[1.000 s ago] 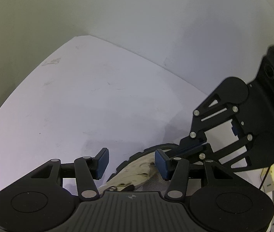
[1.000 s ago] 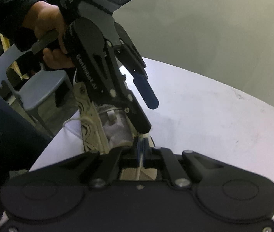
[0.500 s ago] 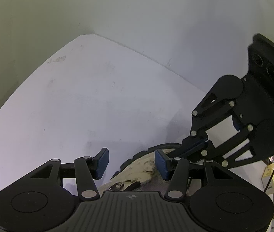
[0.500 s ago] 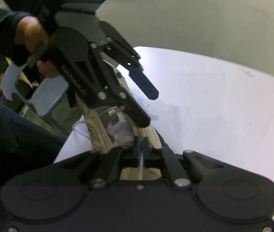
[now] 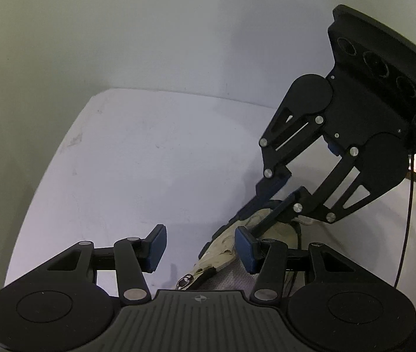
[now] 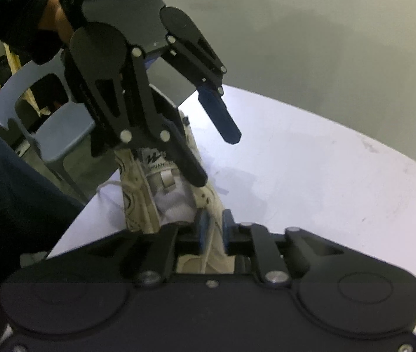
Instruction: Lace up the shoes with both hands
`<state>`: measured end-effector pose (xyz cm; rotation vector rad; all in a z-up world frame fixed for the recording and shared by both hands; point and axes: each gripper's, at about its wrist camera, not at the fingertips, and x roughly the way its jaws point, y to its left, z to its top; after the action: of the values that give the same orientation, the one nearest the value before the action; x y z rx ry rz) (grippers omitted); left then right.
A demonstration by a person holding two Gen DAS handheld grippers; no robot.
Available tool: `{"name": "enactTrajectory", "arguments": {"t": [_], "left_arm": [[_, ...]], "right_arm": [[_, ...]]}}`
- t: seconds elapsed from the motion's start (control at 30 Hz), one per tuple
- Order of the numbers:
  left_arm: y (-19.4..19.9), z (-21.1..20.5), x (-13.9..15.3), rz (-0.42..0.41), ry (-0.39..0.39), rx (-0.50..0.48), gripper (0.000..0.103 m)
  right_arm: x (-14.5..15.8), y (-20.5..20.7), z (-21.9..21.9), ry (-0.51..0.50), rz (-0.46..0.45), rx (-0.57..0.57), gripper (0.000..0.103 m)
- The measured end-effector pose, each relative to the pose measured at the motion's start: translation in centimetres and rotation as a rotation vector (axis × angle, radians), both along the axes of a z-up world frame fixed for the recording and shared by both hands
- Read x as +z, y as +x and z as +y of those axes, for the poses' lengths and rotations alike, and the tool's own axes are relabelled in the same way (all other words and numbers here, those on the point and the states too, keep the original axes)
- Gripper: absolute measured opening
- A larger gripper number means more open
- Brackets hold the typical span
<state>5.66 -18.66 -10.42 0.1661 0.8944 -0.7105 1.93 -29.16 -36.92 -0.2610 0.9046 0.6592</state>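
Left wrist view: left gripper (image 5: pixel 200 248), jaws apart with nothing between the pads, above a white table (image 5: pixel 149 161); cream shoe (image 5: pixel 222 253) lying beneath its right finger; right gripper (image 5: pixel 269 205) reaching down onto the shoe.

Right wrist view: right gripper (image 6: pixel 212 230), jaws narrow and opening, white lace (image 6: pixel 211 234) between the pads; shoe on the table edge; person's hand (image 6: pixel 58 20) holding the left gripper.
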Motion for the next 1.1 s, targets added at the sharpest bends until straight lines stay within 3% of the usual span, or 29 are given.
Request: {"name": "enactTrajectory", "arguments": {"t": [0.23,0.6,0.77,0.97,1.07,1.1], "left_arm": [[-0.3,1.6,-0.1,0.018,-0.023,0.059,0.046],[-0.6,2.9,0.0,0.016,-0.046,0.099,0.047],[-0.9,3.2,0.1,0.015,-0.059,0.113,0.047],[-1.0,3.7,0.2,0.012,-0.066,0.127,0.047],[-1.0,3.8,0.4,0.011,-0.064,0.127,0.047],[-1.1,3.8,0.4,0.01,-0.064,0.126,0.047]], "right_arm": [[0.1,1.5,-0.1,0.024,0.005,-0.005,0.012],[0.3,2.6,0.4,-0.019,0.061,0.093,0.001],[1.1,2.3,0.6,-0.051,0.006,0.117,0.0],[2.7,2.6,-0.2,0.001,-0.099,0.042,0.0],[3.0,2.8,-1.2,0.025,-0.092,0.002,0.0],[3.0,2.9,-1.5,0.027,-0.086,-0.011,0.006]]}}
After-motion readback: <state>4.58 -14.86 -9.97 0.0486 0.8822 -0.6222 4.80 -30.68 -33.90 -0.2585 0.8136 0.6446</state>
